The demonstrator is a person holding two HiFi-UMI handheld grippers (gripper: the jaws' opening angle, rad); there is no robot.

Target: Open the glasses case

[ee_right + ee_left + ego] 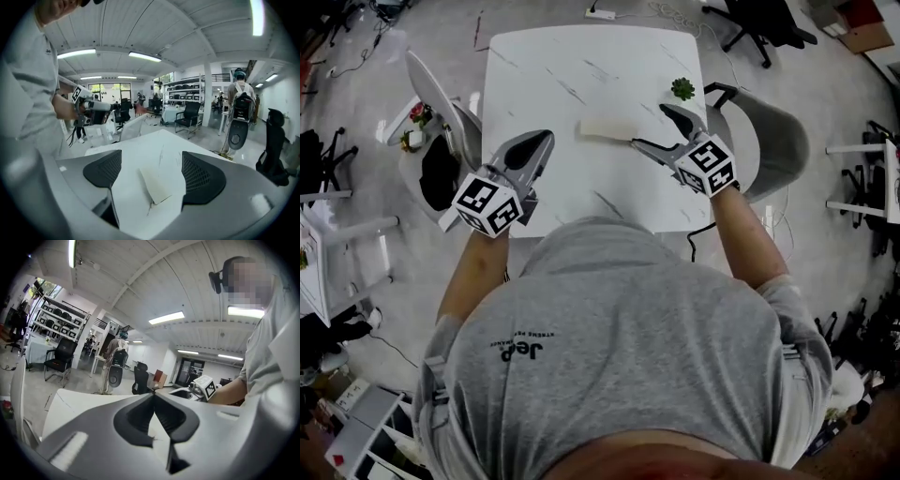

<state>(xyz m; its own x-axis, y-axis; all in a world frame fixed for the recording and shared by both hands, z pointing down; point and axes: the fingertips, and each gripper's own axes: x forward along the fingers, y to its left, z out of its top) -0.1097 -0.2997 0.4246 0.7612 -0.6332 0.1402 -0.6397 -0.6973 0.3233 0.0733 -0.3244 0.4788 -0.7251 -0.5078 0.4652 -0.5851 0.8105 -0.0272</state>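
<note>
The closed cream glasses case [605, 128] lies flat right of the white marbled worktop's [572, 75] middle, its end just before the right tool's [648, 125] spread jaws, while the left tool [542, 142], pressed together on nothing, hovers over the near-left edge.

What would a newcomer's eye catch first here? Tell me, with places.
A closed cream glasses case lies near the middle of the white marble-patterned table. The right gripper points its open jaws at the case's right end, while the left gripper, jaws together, hangs over the table's near left part. A small green plant sits far right.
</note>
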